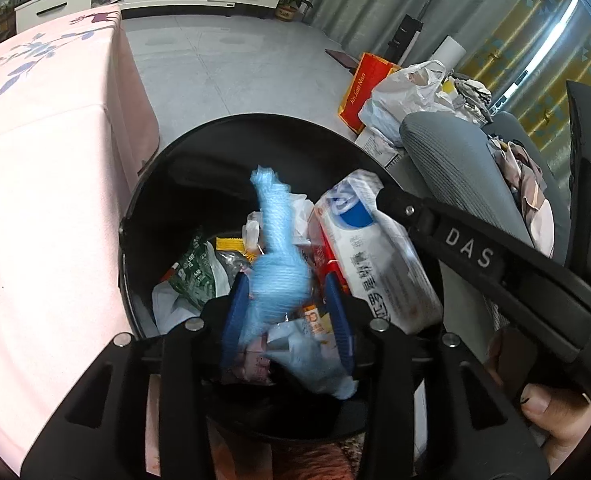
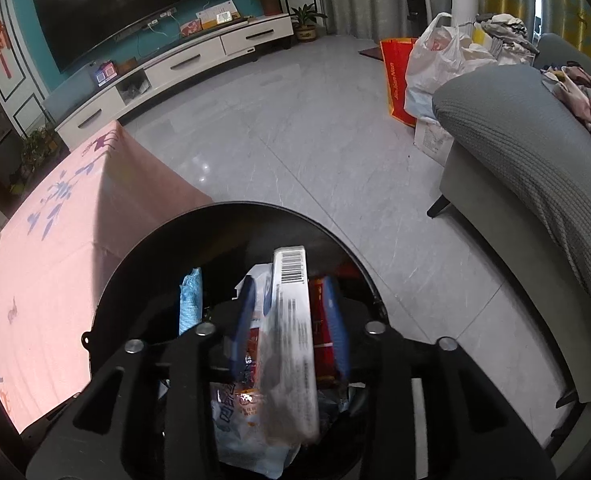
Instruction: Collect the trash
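A black round trash bin [image 1: 143,216] stands on the floor, holding several wrappers and packets. My left gripper [image 1: 287,312] hovers over the bin's mouth; a crumpled light-blue cloth [image 1: 275,264] sits between its blue pads [image 1: 235,316], blurred, with the jaws spread wider than the cloth. My right gripper [image 2: 291,320] is above the same bin [image 2: 135,276]; a flat white packet with a barcode [image 2: 293,320] stands between its blue pads [image 2: 335,324], blurred, with gaps on both sides. That packet [image 1: 375,248] and the right gripper's arm also show in the left wrist view. The blue cloth [image 2: 191,300] shows in the right wrist view.
A table with a pink flowered cloth [image 1: 47,160] stands left of the bin. A grey sofa [image 2: 527,168] with clothes is on the right. A red bag [image 2: 395,80] and white plastic bags [image 2: 435,56] sit on the grey floor beyond. A white TV cabinet [image 2: 191,60] lines the far wall.
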`<action>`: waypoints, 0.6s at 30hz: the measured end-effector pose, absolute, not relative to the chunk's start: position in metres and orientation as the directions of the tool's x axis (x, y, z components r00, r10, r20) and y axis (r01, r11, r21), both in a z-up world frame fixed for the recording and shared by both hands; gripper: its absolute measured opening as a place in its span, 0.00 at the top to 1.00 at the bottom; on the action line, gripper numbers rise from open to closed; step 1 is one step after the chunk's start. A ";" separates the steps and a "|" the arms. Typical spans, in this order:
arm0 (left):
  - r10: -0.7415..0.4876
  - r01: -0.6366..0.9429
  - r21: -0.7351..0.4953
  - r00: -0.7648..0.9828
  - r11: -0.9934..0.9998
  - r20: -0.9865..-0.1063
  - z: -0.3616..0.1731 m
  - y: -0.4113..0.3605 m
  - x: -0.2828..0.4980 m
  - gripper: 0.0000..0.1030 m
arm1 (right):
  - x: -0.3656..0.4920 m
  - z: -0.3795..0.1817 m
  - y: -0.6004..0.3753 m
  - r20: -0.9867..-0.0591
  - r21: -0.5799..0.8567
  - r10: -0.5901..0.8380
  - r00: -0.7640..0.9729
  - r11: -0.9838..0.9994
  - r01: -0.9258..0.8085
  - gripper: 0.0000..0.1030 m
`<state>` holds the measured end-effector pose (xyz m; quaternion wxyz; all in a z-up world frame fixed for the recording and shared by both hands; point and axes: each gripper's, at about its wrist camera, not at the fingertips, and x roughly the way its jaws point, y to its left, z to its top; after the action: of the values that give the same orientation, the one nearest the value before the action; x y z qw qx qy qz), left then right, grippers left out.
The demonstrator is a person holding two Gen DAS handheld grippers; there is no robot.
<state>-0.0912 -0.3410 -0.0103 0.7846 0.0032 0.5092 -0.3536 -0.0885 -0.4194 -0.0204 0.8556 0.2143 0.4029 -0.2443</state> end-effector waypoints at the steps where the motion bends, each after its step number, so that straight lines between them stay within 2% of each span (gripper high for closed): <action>1: -0.551 0.561 -0.351 0.235 0.750 -0.801 -0.009 -0.340 -0.092 0.50 | -0.090 -0.018 -0.419 -0.789 0.169 -0.252 0.561 0.788 0.592 0.51; 3: -0.546 0.572 -0.325 0.267 0.753 -0.794 -0.001 -0.339 -0.097 0.40 | -0.094 -0.012 -0.420 -0.774 0.174 -0.262 0.576 0.787 0.592 0.44; 5: -0.548 0.583 -0.305 0.300 0.753 -0.781 0.010 -0.336 -0.102 0.32 | -0.099 -0.005 -0.421 -0.760 0.184 -0.273 0.590 0.781 0.597 0.32; 7: -0.546 0.587 -0.284 0.333 0.758 -0.769 0.020 -0.333 -0.105 0.14 | -0.107 0.004 -0.421 -0.739 0.197 -0.289 0.609 0.771 0.605 0.24; 10: -0.543 0.589 -0.245 0.402 0.770 -0.737 0.040 -0.325 -0.114 0.05 | -0.122 0.021 -0.423 -0.694 0.236 -0.304 0.652 0.760 0.605 0.12; 13: -0.540 0.588 -0.209 0.469 0.781 -0.699 0.061 -0.316 -0.124 0.03 | -0.135 0.036 -0.422 -0.649 0.271 -0.313 0.693 0.756 0.595 0.03; 18: -0.532 0.589 -0.168 0.525 0.790 -0.664 0.084 -0.304 -0.136 0.03 | -0.144 0.053 -0.415 -0.615 0.258 -0.325 0.719 0.778 0.573 0.03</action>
<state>-0.1360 -0.3038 0.0842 0.8722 0.0387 0.3666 -0.3215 -0.1439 -0.4155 0.0528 0.9002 0.2210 0.2803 -0.2493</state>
